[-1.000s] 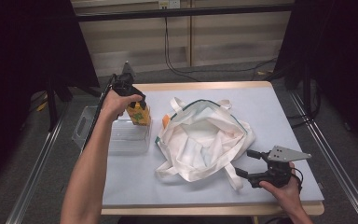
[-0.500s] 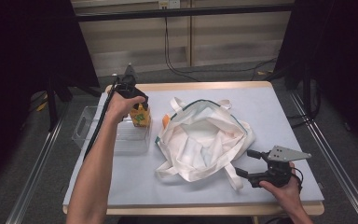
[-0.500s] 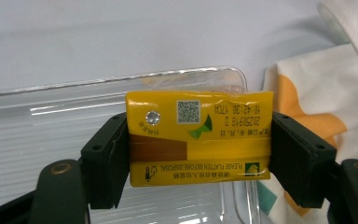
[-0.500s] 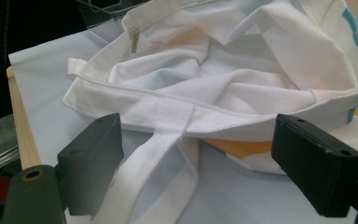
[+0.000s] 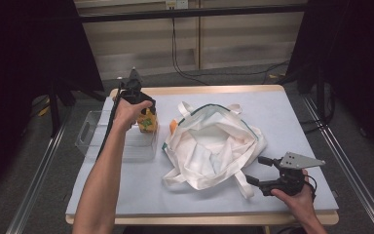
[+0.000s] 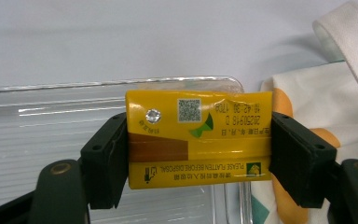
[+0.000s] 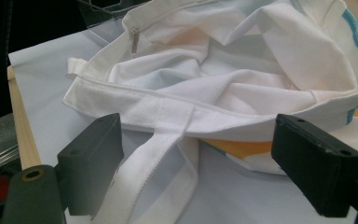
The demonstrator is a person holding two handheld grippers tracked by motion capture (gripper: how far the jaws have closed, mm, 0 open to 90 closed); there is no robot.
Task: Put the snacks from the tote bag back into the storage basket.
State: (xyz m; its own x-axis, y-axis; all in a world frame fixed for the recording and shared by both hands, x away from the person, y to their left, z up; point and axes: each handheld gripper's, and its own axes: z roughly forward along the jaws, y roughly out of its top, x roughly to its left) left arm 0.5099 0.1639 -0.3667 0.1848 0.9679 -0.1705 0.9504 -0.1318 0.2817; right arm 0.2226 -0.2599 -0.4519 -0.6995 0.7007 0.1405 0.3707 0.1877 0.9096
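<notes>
The carton [image 6: 199, 140] looks like glossy coated paperboard, yellow and slick with printed text. The bin [image 5: 93, 131] under it is clear ribbed plastic, pretty shiny. The bag [image 5: 214, 146] is soft matt cloth, creased, with stitched woven straps. The jaws on both grippers are matt black plastic. The table [image 5: 282, 112] has a smooth matt top with a pale wood edge.
</notes>
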